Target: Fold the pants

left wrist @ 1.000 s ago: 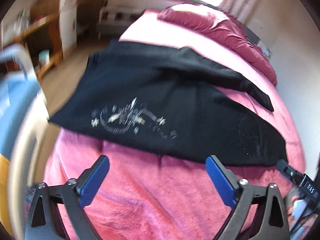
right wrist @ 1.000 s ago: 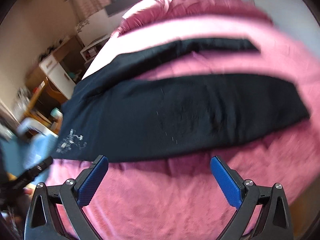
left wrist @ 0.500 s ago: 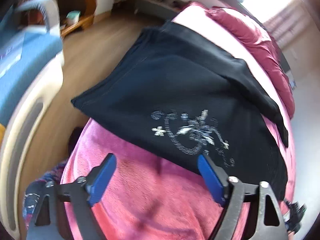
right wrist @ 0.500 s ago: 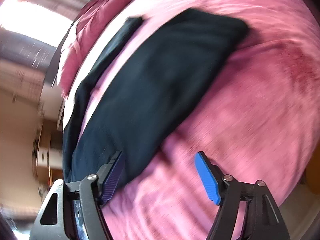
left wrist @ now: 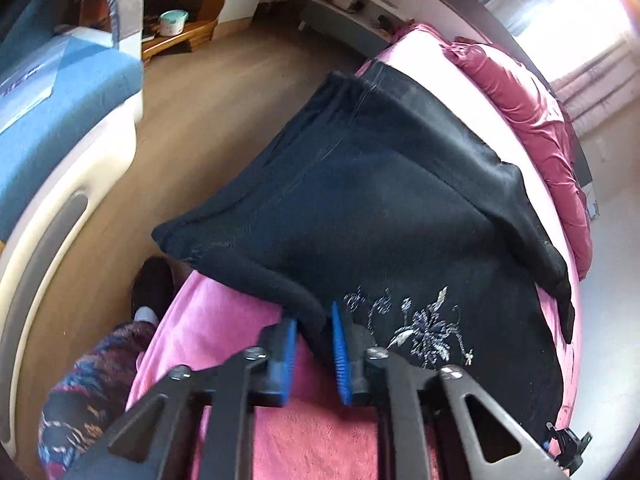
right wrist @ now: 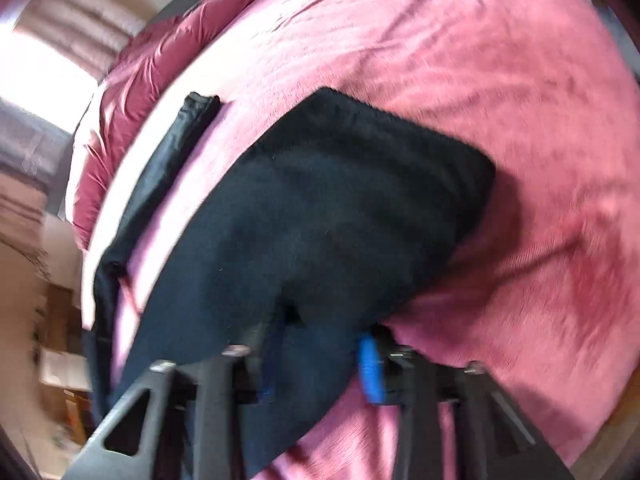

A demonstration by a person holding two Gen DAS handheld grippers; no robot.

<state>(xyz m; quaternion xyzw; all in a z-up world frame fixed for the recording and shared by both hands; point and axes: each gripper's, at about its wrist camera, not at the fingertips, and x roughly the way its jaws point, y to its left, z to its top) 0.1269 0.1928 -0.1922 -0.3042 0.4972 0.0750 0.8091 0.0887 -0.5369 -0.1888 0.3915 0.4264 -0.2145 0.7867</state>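
Black pants (left wrist: 380, 208) with a silver floral print lie spread on a pink bed (left wrist: 320, 432). Their waistband hangs over the bed's left edge. My left gripper (left wrist: 314, 340) is shut on the near edge of the pants close to the waistband, with a fold of cloth pinched between its blue pads. In the right wrist view the near leg (right wrist: 320, 220) runs away from me and the far leg (right wrist: 176, 148) lies apart to its left. My right gripper (right wrist: 320, 356) is shut on the near leg's edge, with cloth bunched between its pads.
A dark red duvet (left wrist: 532, 108) is bunched at the bed's far side. A wooden floor (left wrist: 200, 120) lies to the left, with a blue and white cot (left wrist: 52, 120) beside it. A person's patterned leg (left wrist: 88, 392) stands at the bed's edge. Shelves (left wrist: 348, 4) stand at the back.
Both grippers have moved down to the near edge of the pants and closed on the cloth. They were open above the bed before.
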